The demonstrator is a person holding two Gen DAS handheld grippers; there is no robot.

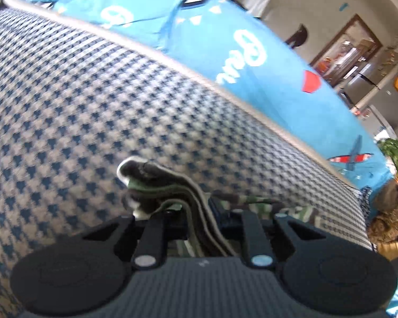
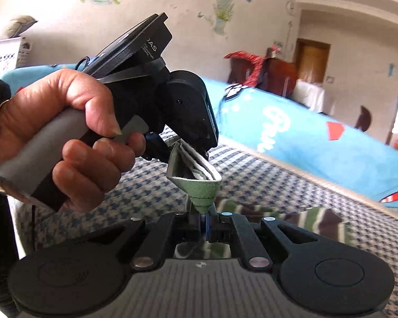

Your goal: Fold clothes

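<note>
A green, white and dark striped garment (image 1: 146, 182) hangs bunched between both grippers above a blue-and-beige checked cover (image 1: 92, 92). My left gripper (image 1: 199, 212) is shut on a folded, layered edge of it. In the right wrist view my right gripper (image 2: 204, 220) is shut on a green corner of the garment (image 2: 204, 190). Just above it, a person's hand (image 2: 74, 137) holds the left gripper (image 2: 196, 156), which pinches the same fold. More striped cloth (image 2: 307, 218) trails to the right over the checked cover (image 2: 278, 185).
A bright blue blanket (image 1: 225, 39) with white lettering lies beyond the checked cover's pale edge (image 2: 331, 145). Farther back are a wooden chair with red cloth (image 2: 254, 66), doorways, a cabinet (image 1: 345, 53) and a wall with flower stickers.
</note>
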